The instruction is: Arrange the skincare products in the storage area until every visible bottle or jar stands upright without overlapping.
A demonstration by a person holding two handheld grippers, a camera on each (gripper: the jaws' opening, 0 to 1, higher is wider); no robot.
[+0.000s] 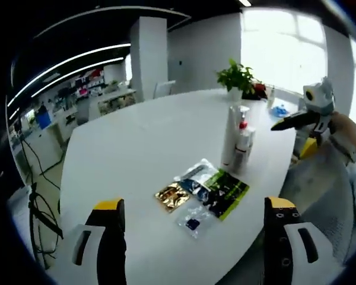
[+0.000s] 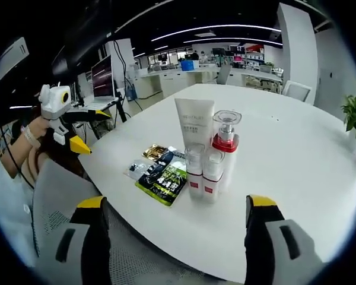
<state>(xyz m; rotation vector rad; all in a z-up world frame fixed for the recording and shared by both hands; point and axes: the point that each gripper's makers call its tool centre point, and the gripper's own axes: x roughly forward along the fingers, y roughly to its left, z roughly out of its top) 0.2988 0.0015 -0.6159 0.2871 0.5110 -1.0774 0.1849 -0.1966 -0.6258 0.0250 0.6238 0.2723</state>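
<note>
Office desk [image 2: 296, 178] has the bottles [image 2: 209, 160] clustered upright beside flat sachets [image 2: 163, 175], both tools, left tool [image 1: 196, 237] and right tool [image 2: 175, 237], wide and holding nothing, and those slick, light, tippy plastic bottles probably want a mid-body grip, not the pump.

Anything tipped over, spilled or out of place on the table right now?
Nothing spilled or tipped. The white tube, the pump bottle and two small bottles stand upright in a tight cluster. The flat sachets lie beside them, overlapping one another. Both grippers are open and hold nothing.
</note>
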